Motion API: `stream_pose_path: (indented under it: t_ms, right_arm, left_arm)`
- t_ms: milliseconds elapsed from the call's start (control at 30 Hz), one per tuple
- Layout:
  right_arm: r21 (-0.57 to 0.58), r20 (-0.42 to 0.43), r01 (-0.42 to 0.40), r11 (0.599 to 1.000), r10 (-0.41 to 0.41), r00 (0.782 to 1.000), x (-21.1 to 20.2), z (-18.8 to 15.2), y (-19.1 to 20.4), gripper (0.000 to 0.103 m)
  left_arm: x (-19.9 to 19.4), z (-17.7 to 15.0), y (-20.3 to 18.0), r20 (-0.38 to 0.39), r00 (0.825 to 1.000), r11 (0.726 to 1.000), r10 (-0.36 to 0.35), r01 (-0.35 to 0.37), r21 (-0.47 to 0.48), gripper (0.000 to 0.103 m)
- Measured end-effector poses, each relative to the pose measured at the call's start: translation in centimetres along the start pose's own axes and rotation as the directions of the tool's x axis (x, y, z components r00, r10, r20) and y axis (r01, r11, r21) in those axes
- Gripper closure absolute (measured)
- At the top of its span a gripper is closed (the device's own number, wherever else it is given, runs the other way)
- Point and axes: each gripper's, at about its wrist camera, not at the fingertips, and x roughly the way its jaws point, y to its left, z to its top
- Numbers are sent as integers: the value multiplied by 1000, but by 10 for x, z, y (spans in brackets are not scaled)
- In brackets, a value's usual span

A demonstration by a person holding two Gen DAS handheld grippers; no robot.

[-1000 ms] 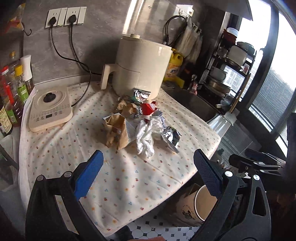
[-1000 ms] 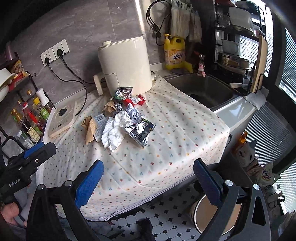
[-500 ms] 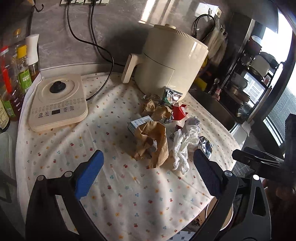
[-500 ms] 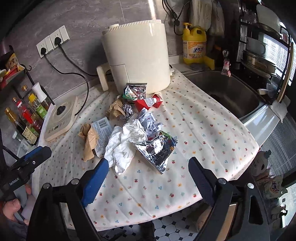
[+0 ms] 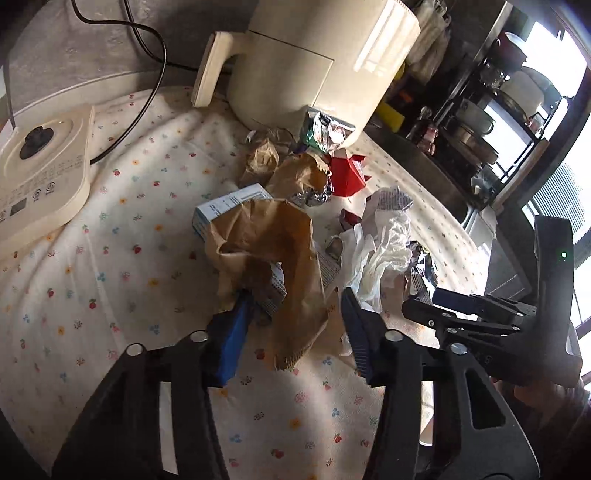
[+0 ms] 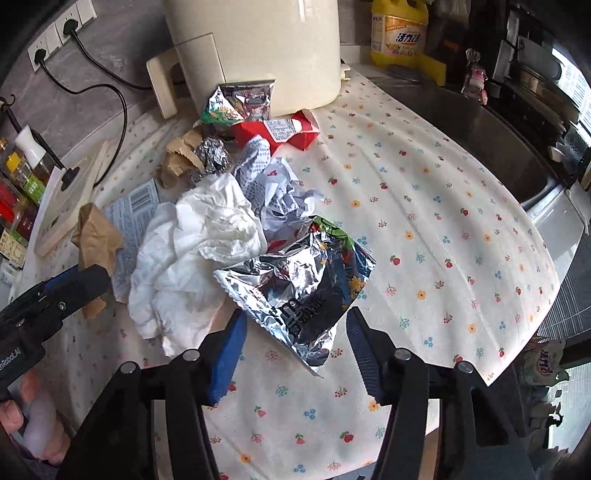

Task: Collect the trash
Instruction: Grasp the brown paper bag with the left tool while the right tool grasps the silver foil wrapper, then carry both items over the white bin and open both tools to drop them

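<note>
While two tools close, left [image 5: 295, 314] straddles one brown bag [image 5: 269, 251], right [image 6: 295, 332] one foil wrapper [image 6: 303, 284]

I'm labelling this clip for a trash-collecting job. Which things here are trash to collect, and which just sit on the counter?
Trash to collect:
- brown paper bag
- white tissue
- foil snack packet
- red carton
- foil ball

Just lying about:
- air fryer
- detergent bottle
- induction cooker
- sauce bottles
</note>
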Motion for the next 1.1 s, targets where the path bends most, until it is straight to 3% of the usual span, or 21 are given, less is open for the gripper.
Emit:
stream_pose_path:
  t_ms: [33,100,233,467,733,1100]
  right_arm:
    - [-1,-4,-9,1000,9,1000,1,0,0,68]
    - [-11,26,-24,1000,24,999,-6,0,1,78]
    - [-37,66,-57,998,60,996,-23,-3,1,89]
    - [-59,156,-159,986,166,974,-63,-15,-16,93]
    - [-73,232,-246,967,256,938,-132,-52,-78,93]
    - [21,237,-253,967,241,941,-169,-133,-193,93]
  left_arm:
    - [2,-1,0,-9,1000,1000,3,-3,1,84]
    - [-1,-4,-2,-5,1000,1000,11,-11,-2,95]
    - [-13,-11,0,15,999,999,31,-31,-20,96]
    - [-41,-16,-24,80,992,995,95,-95,-5,96]
    - [-71,-47,-108,155,982,994,111,-109,-22,96]
    - [-64,-98,-231,122,991,993,56,-67,94,96]
